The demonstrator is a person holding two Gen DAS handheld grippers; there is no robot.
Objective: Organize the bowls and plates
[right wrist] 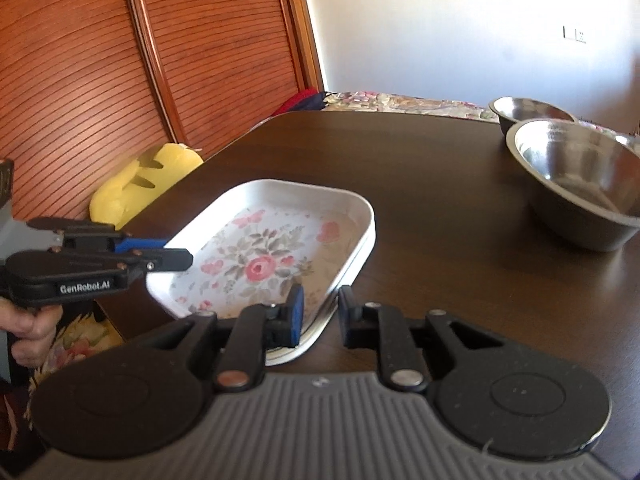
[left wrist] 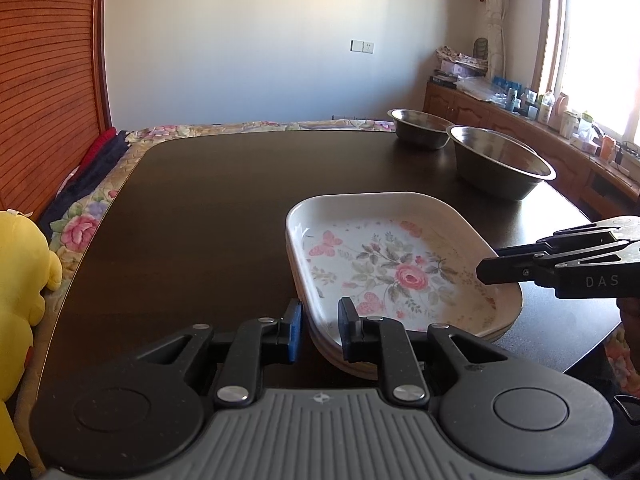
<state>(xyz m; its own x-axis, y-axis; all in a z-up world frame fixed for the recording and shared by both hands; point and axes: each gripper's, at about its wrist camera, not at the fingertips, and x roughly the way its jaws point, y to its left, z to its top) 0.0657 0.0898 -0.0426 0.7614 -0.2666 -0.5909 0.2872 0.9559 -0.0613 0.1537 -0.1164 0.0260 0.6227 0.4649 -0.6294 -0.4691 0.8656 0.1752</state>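
A stack of white rectangular plates with a rose print [left wrist: 384,268] [right wrist: 264,256] lies on the dark wooden table [left wrist: 200,220]. My left gripper [left wrist: 320,328] straddles the stack's near-left rim, one finger outside and one inside, with a thin gap at the blue pad, so it is open only narrowly. My right gripper [right wrist: 320,316] straddles the opposite rim the same way, with table showing between the rim and its outer finger. Each gripper also appears in the other's view, the right gripper [left wrist: 482,270] and the left gripper [right wrist: 188,258]. Behind stand a large steel bowl [left wrist: 500,168] [right wrist: 580,188] and a smaller steel bowl [left wrist: 420,128] [right wrist: 528,110].
A yellow plush toy [left wrist: 20,280] [right wrist: 132,188] sits off the table's left edge on a floral quilt [left wrist: 84,232]. A wooden slatted wall [right wrist: 120,60] rises behind it. A cluttered low cabinet [left wrist: 560,120] runs under the window. A person's hand [right wrist: 28,328] holds the left gripper.
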